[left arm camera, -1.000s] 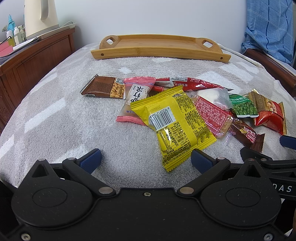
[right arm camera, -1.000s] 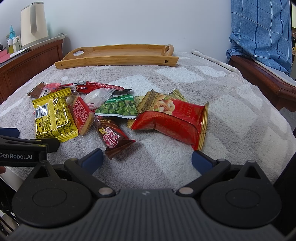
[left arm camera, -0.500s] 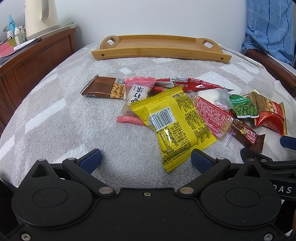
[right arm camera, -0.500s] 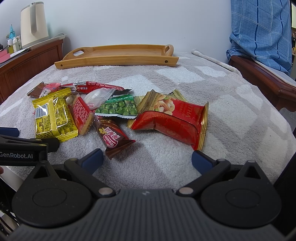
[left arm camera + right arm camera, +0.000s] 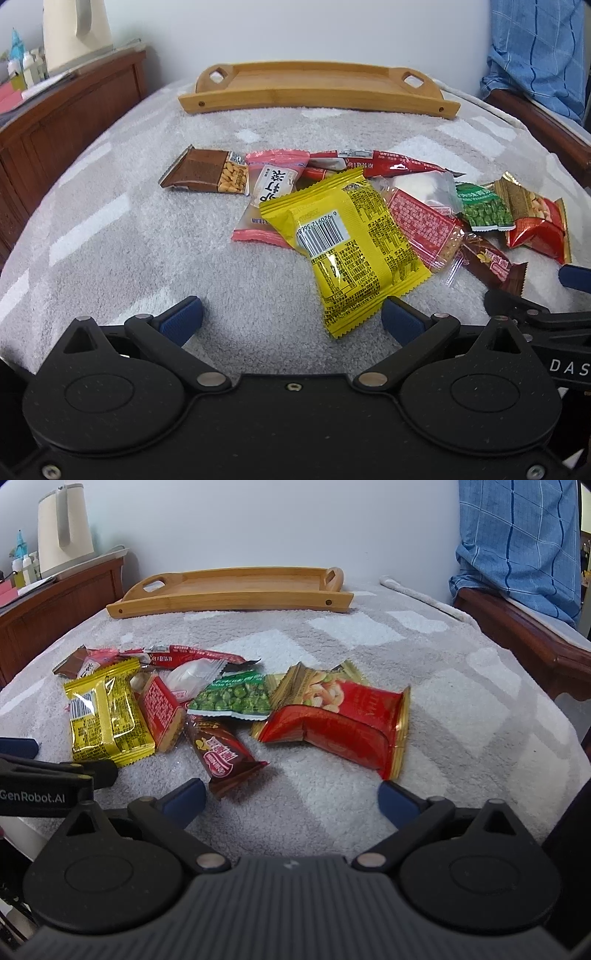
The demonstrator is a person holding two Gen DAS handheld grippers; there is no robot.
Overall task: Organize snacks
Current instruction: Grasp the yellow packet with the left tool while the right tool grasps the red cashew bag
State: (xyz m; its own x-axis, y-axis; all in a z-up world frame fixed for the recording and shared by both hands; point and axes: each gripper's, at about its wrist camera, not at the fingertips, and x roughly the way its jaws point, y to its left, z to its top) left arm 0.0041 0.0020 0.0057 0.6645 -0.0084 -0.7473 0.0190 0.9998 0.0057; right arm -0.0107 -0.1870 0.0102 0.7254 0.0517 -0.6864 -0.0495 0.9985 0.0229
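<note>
Snacks are lying in a heap on the grey blanket, well short of the wooden tray at the far edge. Left gripper and right gripper are hovering low before the heap, jaws spread, gripping nothing.

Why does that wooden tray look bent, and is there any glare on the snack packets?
Left wrist view: the fisheye lens bows the wooden tray near the top edge. Right wrist view: the same curving, and the yellow packet carries bright white glare on its shiny film, while the red nut bag shows softer sheen.
</note>
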